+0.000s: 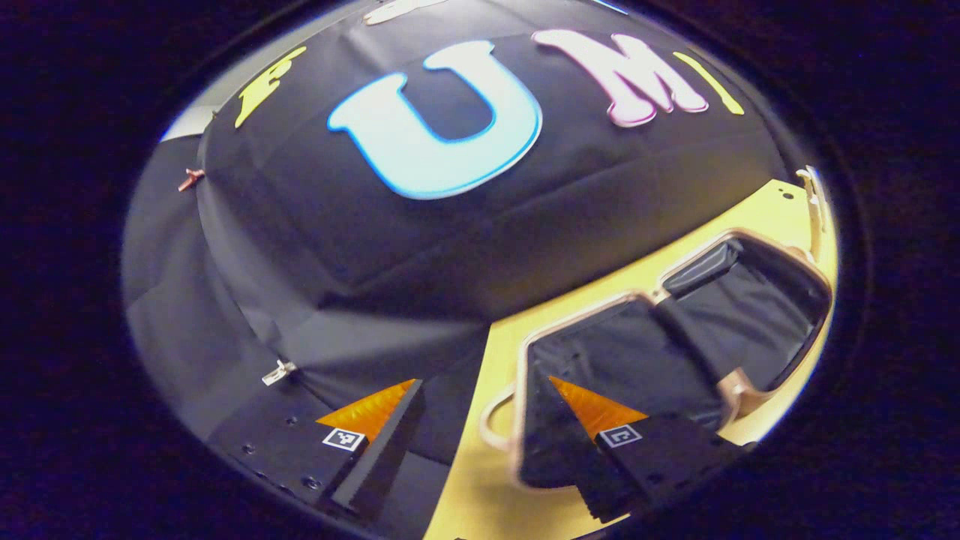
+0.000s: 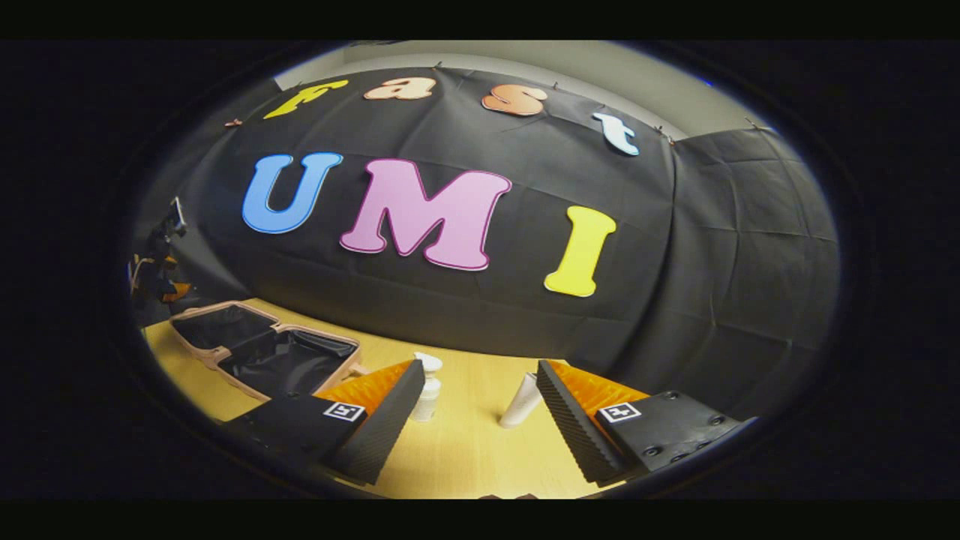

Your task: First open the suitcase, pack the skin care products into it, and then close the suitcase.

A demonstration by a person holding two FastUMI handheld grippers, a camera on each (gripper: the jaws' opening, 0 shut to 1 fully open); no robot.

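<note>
The pink suitcase (image 1: 739, 390) lies open flat on the yellow table (image 1: 480, 495), both dark-lined halves showing, at the lower right of the left gripper view. My left gripper (image 1: 480, 420) is open and holds nothing, its right finger over the near half's corner. In the right gripper view the open suitcase (image 2: 279, 358) lies at the left on the table (image 2: 465, 450). A white pump bottle (image 2: 427, 388) and a white tube (image 2: 521, 401) stand just ahead of my right gripper (image 2: 476, 412), which is open and empty. The other gripper with its hand (image 2: 154, 270) hovers beyond the suitcase.
The black cloth wall (image 2: 675, 285) rises close behind the table and wraps round both sides. The table's far edge runs along it. Bare yellow tabletop lies between the suitcase and the two products.
</note>
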